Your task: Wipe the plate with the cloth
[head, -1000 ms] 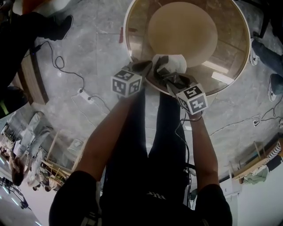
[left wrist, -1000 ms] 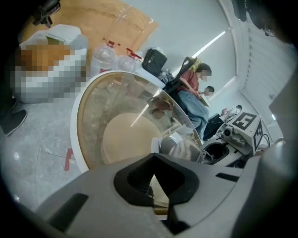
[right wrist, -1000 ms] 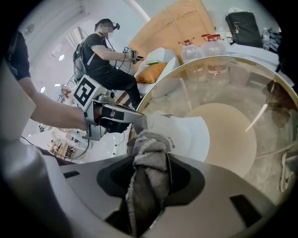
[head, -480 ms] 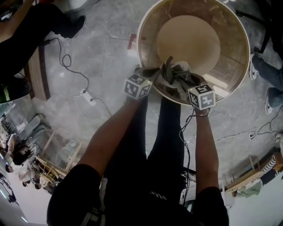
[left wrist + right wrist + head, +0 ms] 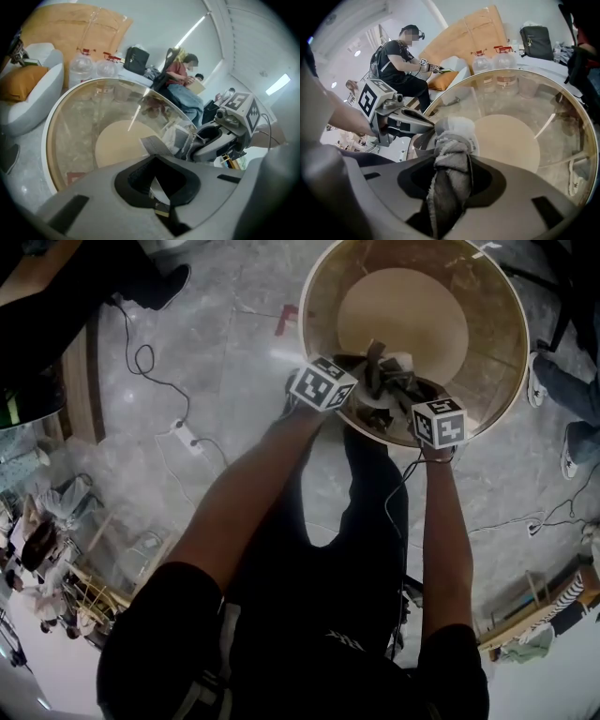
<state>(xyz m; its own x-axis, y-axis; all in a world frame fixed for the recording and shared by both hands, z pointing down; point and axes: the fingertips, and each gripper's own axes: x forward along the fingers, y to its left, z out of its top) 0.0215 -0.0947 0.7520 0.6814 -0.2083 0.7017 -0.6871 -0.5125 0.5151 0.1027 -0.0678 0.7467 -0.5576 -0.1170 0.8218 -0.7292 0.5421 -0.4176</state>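
A small white plate point(image 5: 399, 363) is held over the near edge of the round glass table point(image 5: 506, 362). My left gripper point(image 5: 361, 381) is shut on the plate's rim point(image 5: 151, 142), which runs edge-on into its jaws point(image 5: 157, 187). My right gripper point(image 5: 389, 382) is shut on a bunched grey cloth point(image 5: 449, 159). The cloth point(image 5: 377, 365) is pressed against the plate point(image 5: 457, 126). The two grippers face each other, almost touching. The right gripper view shows the left gripper point(image 5: 424, 125) at the plate's left edge. The left gripper view shows the right gripper point(image 5: 197, 143) behind the cloth point(image 5: 182, 138).
The table has a beige disc base point(image 5: 403, 313) under the glass. Large water bottles point(image 5: 494, 58) stand beyond its far rim. A power strip and cables point(image 5: 183, 437) lie on the floor at left. A seated person point(image 5: 180, 84) and a standing person point(image 5: 401, 65) are nearby.
The two grippers have drawn closer together at the table's near edge. The cloth now covers more of the plate, and less white shows than a second ago.
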